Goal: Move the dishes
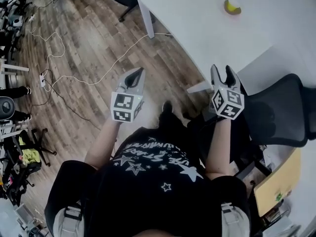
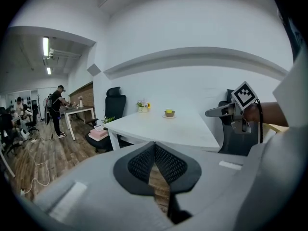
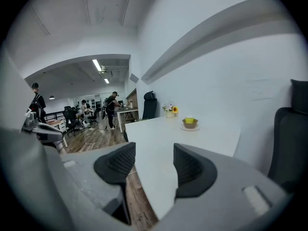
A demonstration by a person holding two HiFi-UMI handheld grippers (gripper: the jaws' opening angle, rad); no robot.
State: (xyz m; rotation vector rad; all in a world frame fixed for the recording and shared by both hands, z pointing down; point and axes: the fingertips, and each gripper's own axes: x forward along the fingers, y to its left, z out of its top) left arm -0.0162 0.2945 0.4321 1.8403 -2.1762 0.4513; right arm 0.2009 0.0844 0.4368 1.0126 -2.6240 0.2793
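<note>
A brown bowl (image 1: 232, 7) with something yellow in it rests on a small saucer on the white table (image 1: 207, 23). The same bowl (image 2: 169, 113) shows far off in the left gripper view, and the bowl (image 3: 190, 123) with its saucer (image 3: 190, 128) shows in the right gripper view. My left gripper (image 1: 136, 75) hangs over the wooden floor, short of the table, its jaws shut and empty. By the table's near corner my right gripper (image 1: 223, 74) is open with nothing between its fingers. Both are well short of the bowl.
A black office chair (image 1: 279, 112) stands at the right, close to my right gripper. A small pot of flowers (image 3: 169, 108) sits at the table's far end. Cables (image 1: 59, 63) trail over the wooden floor at left. People stand at desks in the background (image 2: 57, 109).
</note>
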